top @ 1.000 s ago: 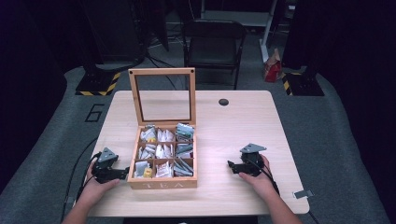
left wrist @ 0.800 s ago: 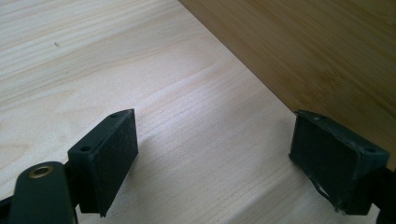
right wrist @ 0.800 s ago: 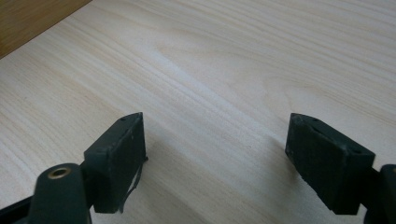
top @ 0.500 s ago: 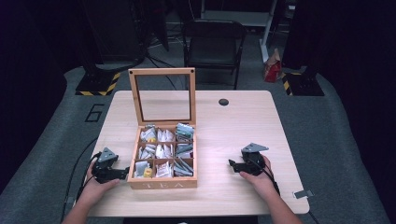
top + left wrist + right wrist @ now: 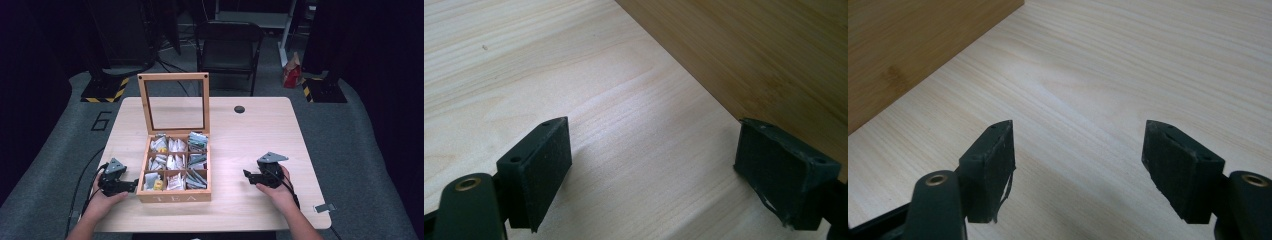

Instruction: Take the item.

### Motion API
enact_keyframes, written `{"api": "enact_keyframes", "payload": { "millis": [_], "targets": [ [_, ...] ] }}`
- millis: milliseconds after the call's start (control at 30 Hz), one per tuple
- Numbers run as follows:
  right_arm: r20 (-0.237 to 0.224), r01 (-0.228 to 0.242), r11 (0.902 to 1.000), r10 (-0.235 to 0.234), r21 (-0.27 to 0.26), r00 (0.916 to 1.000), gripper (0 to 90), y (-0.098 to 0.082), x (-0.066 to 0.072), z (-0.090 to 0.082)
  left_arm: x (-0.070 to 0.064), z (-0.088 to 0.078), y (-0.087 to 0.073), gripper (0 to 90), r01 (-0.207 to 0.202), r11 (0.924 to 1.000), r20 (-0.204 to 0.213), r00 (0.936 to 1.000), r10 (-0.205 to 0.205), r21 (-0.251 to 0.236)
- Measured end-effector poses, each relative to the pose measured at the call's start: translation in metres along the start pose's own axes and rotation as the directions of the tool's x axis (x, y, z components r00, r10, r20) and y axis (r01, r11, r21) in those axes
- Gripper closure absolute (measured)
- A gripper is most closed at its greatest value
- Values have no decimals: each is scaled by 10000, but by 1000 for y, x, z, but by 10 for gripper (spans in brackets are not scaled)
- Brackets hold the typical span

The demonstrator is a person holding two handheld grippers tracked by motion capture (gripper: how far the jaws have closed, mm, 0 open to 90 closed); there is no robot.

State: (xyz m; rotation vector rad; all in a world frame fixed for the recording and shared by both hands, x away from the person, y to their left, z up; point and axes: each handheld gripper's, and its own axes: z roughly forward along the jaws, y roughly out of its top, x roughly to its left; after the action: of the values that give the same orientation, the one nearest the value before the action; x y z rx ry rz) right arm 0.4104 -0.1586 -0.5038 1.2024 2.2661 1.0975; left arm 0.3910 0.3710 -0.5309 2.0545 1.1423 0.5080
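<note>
Wooden tea box (image 5: 173, 196), lid (image 5: 173, 102) standing upright at the far edge, is sitting left of centre on the pale table (image 5: 260, 130), its nine compartments holding tea bags (image 5: 176, 162). Its lettered front is facing the person; the box is near square, with no marked long axis.

Left gripper (image 5: 131, 186) is resting just beside the box's left wall, jaws spread and empty, pointing right toward it. Right gripper (image 5: 247, 174) is lying well apart to the box's right, jaws likewise spread, pointing left at it.

Likely judgement: the left hand (image 5: 102, 202) is nearer for any first reach.
</note>
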Motion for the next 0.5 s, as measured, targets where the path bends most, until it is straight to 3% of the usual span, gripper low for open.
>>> {"api": "enact_keyframes", "payload": {
  "millis": [300,500],
  "targets": [
    [-46,207,9997,-207,-139,9998,285,8,8,-4,0,0,0,145,4,10000,1,10000,-4,-4],
    [-243,234,9992,-241,-316,9994,286,23,12,-15,0,0,0,145,6,10000,0,10000,-6,-3]
  ]
}}
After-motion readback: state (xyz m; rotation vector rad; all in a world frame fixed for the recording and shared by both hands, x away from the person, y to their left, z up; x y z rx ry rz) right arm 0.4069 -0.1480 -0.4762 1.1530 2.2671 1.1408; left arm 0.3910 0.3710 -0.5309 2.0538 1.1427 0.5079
